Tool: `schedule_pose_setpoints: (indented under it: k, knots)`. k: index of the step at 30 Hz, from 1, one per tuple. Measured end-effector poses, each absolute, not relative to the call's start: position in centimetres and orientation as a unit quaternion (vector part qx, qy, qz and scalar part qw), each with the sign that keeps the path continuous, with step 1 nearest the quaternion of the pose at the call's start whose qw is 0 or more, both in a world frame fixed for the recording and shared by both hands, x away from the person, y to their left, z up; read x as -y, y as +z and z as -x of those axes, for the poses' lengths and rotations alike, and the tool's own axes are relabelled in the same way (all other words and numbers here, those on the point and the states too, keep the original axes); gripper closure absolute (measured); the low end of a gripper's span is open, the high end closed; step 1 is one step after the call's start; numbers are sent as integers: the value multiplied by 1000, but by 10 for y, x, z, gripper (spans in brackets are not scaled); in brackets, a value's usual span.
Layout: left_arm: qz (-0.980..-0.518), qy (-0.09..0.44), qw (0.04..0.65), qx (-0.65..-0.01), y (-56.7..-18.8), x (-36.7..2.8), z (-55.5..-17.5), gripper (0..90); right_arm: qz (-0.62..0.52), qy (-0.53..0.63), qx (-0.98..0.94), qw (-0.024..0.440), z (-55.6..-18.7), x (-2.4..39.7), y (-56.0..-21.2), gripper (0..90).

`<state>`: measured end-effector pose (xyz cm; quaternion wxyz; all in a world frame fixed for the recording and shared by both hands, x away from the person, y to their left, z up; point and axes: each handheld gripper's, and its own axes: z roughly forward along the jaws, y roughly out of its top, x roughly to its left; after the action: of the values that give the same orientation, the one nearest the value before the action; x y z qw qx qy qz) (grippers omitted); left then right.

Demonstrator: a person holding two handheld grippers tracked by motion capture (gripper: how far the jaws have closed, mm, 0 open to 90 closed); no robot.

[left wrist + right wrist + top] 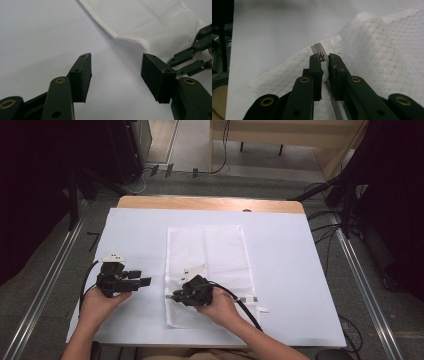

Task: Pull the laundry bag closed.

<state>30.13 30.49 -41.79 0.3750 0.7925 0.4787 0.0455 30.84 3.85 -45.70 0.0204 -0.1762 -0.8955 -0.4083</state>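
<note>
White mesh laundry bag (pixel 207 270) lies flat mid-surface, on white sheet (pixel 280 270); my right gripper (pixel 325 65) has its jaws clenched on the zipper pull (pixel 322 57) at bag's near left corner; my left gripper (pixel 116 72) jaws released, just beside bag edge, grasping nothing; risk: unpinned bag drags or bunches, pull slips out.

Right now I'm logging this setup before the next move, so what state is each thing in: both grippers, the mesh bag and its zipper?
Left gripper: open, holding nothing, above the bare white table cover.
Right gripper: shut on the zipper pull.
Zipper pull: clamped between the right jaws, near the bag's edge.
Mesh bag: lying flat, left edge slightly lifted.
Zipper: open or closed, cannot tell.
</note>
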Motion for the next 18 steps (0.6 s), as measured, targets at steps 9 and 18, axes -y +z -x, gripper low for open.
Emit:
schedule_pose_setpoints:
  k: [9,18]
  knots:
    - [-814,21,361,-454,-416,-288,-288,444,178,-421,889,2,-314,-33,-449,828]
    - [-823,-7,364,-436,-419,-272,-278,440,183,-432,883,-5,-318,-33,-442,827]
